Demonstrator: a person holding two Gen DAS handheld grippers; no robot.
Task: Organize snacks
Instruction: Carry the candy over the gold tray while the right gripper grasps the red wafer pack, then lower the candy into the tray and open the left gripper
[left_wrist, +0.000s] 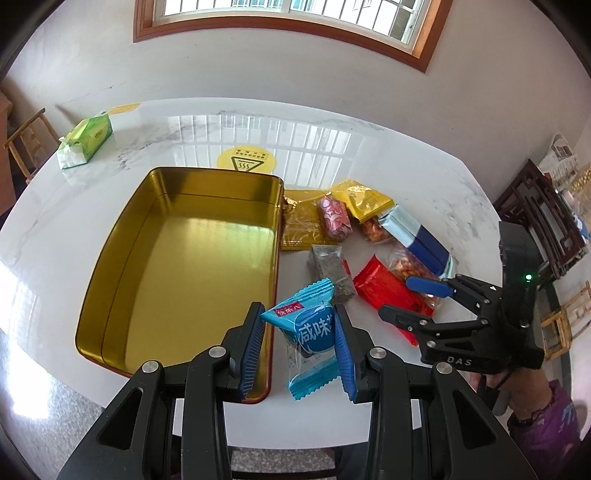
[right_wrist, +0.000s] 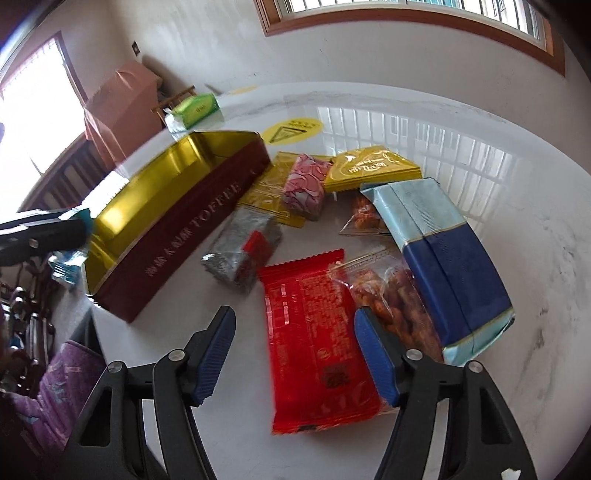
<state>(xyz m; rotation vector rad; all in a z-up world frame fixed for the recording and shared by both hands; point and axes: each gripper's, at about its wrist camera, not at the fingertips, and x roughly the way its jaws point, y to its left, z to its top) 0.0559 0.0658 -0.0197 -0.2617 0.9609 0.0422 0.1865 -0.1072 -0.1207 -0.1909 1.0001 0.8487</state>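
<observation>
My left gripper (left_wrist: 299, 314) is shut on a blue snack packet (left_wrist: 314, 332), held just right of the open gold tin (left_wrist: 177, 258) near its front corner. The tin has dark red outer walls (right_wrist: 184, 236) and nothing inside. My right gripper (right_wrist: 295, 317) is open and straddles a red packet (right_wrist: 317, 343) lying flat on the table; its pads do not touch the packet. From the left wrist the right gripper (left_wrist: 397, 297) shows low over that red packet (left_wrist: 384, 291). A clear bag of nuts (right_wrist: 391, 299) lies against the right finger.
Right of the tin lie a light-and-dark blue pack (right_wrist: 450, 258), a yellow packet (right_wrist: 369, 168), a pink sweet (right_wrist: 306, 184), a grey packet (right_wrist: 236, 251) and a flat gold wrapper (left_wrist: 299, 225). A green tissue pack (left_wrist: 85, 142) sits far left. A purple sleeve (left_wrist: 546, 424) is at the right.
</observation>
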